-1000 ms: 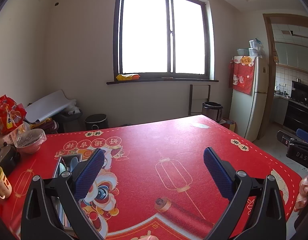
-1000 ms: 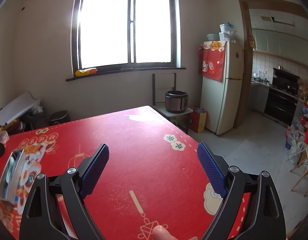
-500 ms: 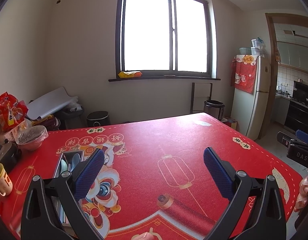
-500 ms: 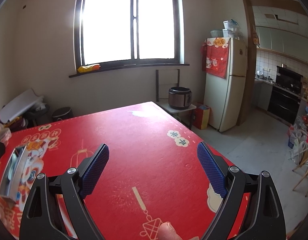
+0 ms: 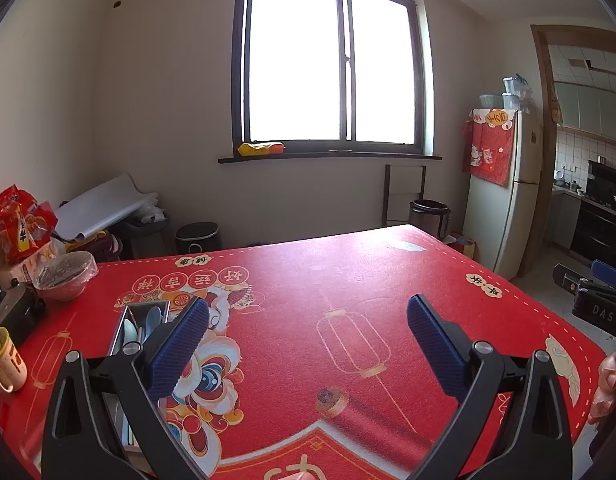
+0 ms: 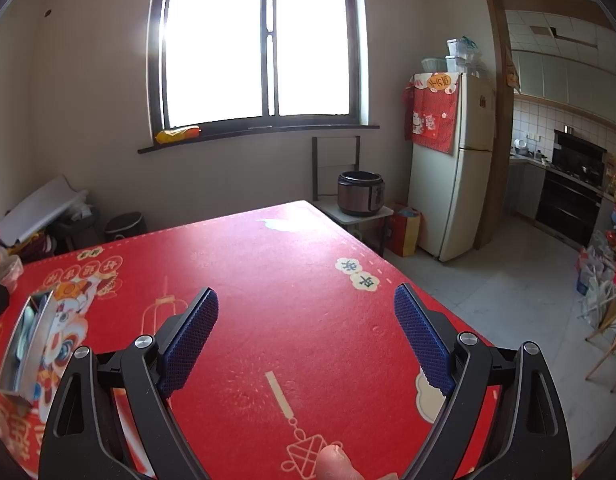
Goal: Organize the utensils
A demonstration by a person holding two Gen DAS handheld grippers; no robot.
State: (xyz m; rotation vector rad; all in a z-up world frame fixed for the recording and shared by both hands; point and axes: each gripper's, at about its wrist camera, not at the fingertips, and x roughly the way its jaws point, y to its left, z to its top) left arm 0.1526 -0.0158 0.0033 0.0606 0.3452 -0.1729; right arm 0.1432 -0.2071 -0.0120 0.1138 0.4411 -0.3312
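Both grippers, left [image 5: 308, 346] and right [image 6: 306, 338], fingers spread wide and empty above the red printed worktop [image 5: 348, 280]; shallow steel utensil tray [image 5: 142, 314] of pale spoons at far left, probably light, stiff, slippery, best pinched mid-handle.

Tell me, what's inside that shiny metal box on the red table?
The metal box holds pale blue spoons and a darker utensil. The left gripper's finger covers its nearer part.

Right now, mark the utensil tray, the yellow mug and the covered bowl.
utensil tray [image 5: 142, 312]: left wrist view, far compartment.
yellow mug [image 5: 6, 362]: left wrist view, side wall.
covered bowl [image 5: 64, 276]: left wrist view, plastic cover.
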